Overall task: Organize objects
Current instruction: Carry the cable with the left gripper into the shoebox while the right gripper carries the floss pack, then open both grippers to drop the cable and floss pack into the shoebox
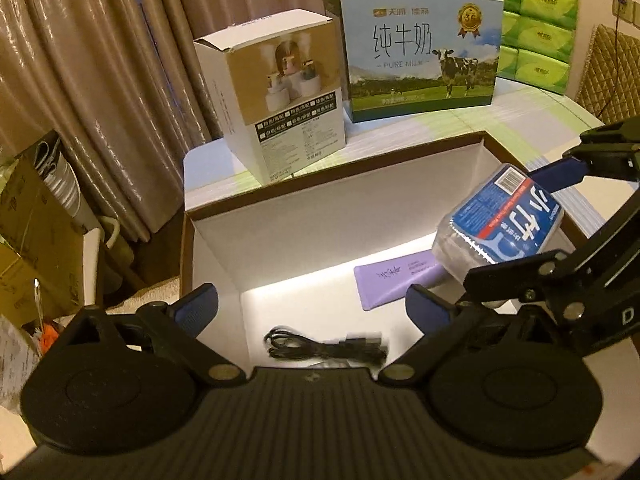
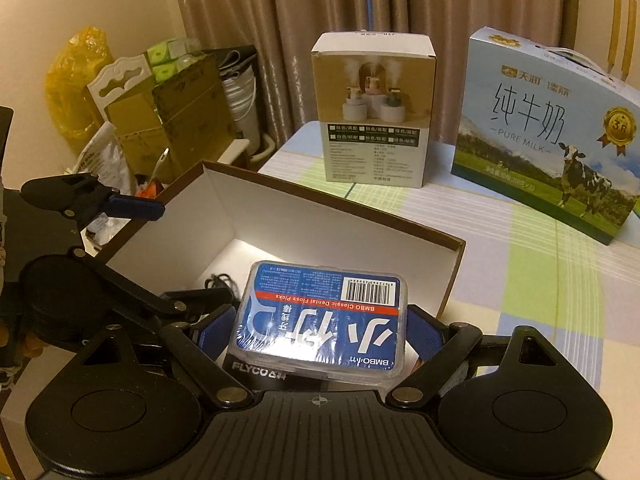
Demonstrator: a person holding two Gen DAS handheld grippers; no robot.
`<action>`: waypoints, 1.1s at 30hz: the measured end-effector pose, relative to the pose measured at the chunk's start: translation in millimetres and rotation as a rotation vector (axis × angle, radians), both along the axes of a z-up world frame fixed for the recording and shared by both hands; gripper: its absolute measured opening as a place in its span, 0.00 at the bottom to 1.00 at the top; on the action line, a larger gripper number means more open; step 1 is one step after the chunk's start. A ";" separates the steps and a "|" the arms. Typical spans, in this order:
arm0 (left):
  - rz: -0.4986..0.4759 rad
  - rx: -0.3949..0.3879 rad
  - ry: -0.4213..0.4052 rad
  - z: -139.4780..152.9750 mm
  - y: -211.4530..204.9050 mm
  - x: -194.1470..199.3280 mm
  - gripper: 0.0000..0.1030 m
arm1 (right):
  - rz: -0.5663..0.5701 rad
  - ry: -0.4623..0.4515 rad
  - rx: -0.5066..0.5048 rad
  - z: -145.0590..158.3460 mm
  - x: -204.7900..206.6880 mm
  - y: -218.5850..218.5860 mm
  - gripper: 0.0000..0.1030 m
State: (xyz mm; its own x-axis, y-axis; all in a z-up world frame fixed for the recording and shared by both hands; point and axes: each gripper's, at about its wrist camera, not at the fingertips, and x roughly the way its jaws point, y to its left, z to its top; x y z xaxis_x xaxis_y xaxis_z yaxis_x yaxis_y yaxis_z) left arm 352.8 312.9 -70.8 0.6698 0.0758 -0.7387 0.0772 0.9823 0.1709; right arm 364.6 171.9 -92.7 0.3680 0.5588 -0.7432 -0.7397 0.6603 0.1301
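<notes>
My right gripper (image 2: 320, 330) clamped wide on a floss pick box (image 2: 320, 316), held above the open storage box (image 2: 400, 220), my left gripper (image 1: 316, 304) open and empty over it, left view alone showing a black cable (image 1: 324, 346) and purple tube (image 1: 394, 280) inside

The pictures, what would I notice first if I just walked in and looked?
Probably the blue dental floss pick box, clamped in the right gripper above the open white-lined box in front. Down inside lie a purple tube and a black cable. Behind, on the table, stands the big milk carton with a cow on it.
</notes>
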 end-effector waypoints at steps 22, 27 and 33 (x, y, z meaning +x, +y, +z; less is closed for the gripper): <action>0.036 -0.050 0.027 8.5 7.7 -16.8 0.97 | 0.029 0.007 0.064 3.1 -6.1 -6.5 0.85; 0.050 -0.060 0.027 11.8 6.6 -25.3 0.97 | 0.030 0.010 0.064 5.0 -14.4 -11.2 0.85; 0.067 -0.080 0.021 18.6 4.4 -35.5 0.97 | 0.023 0.013 0.076 11.0 -25.0 -19.2 0.85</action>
